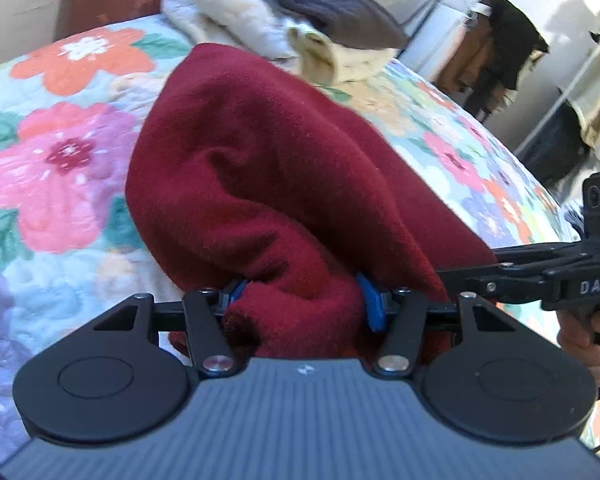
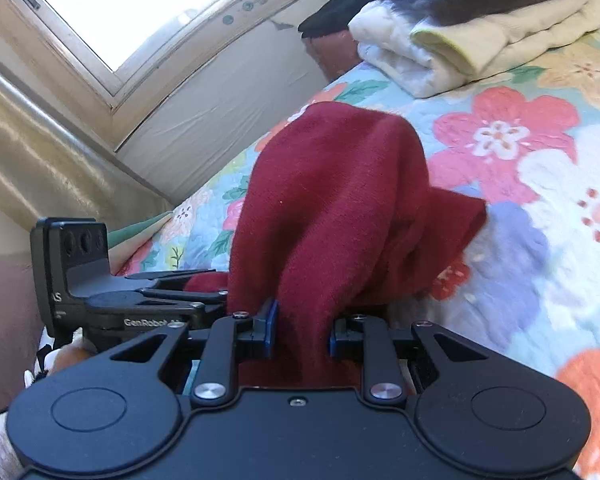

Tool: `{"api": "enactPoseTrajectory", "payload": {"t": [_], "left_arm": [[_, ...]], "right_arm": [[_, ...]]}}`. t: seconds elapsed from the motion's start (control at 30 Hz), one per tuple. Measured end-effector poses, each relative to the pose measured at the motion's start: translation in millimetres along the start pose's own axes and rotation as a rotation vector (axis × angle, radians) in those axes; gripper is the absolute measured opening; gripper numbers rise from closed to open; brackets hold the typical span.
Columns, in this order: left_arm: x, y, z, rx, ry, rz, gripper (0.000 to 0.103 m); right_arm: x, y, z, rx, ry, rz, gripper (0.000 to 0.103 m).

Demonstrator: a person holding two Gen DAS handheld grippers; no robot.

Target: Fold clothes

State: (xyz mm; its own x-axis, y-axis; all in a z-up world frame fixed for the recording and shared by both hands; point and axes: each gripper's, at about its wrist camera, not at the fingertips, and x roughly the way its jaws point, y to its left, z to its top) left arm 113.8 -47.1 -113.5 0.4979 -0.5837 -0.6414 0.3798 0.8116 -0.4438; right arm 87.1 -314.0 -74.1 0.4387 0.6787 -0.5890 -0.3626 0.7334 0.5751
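A dark red garment (image 1: 268, 168) lies bunched on the floral quilt (image 1: 60, 152). My left gripper (image 1: 300, 300) is shut on a thick fold of its near edge, between the blue pads. My right gripper (image 2: 300, 330) is shut on another part of the same red garment (image 2: 332, 208), which rises from its jaws and drapes away over the floral quilt (image 2: 540, 184). The right gripper (image 1: 540, 276) shows at the right edge of the left wrist view, reaching into the cloth. The left gripper (image 2: 172, 300) shows at the left of the right wrist view.
A pile of cream, white and dark grey clothes (image 1: 284, 20) sits at the far end of the bed; it also shows in the right wrist view (image 2: 480, 24). A clothes rack with hanging garments (image 1: 500, 48) stands beside the bed. A window and wall (image 2: 140, 60) border the far side.
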Motion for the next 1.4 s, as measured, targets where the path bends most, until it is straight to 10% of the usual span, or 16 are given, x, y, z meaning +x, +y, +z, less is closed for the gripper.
{"api": "enactPoseTrajectory", "payload": {"t": [0.53, 0.93, 1.1, 1.4], "left_arm": [[44.2, -105.0, 19.7, 0.028, 0.098, -0.026, 0.044], [88.7, -237.8, 62.9, 0.213, 0.105, -0.273, 0.039], [83.7, -297.1, 44.1, 0.328, 0.018, -0.261, 0.036], [98.7, -268.2, 4.8, 0.284, 0.181, -0.03, 0.053]], "right_arm": [[-88.8, -24.1, -22.6, 0.013, -0.176, -0.163, 0.021], [-217.6, -27.3, -10.1, -0.024, -0.341, -0.438, 0.018], [-253.4, -27.1, -21.8, -0.006, -0.363, -0.586, 0.018], [-255.0, -128.8, -52.0, 0.252, -0.172, -0.919, 0.016]]}}
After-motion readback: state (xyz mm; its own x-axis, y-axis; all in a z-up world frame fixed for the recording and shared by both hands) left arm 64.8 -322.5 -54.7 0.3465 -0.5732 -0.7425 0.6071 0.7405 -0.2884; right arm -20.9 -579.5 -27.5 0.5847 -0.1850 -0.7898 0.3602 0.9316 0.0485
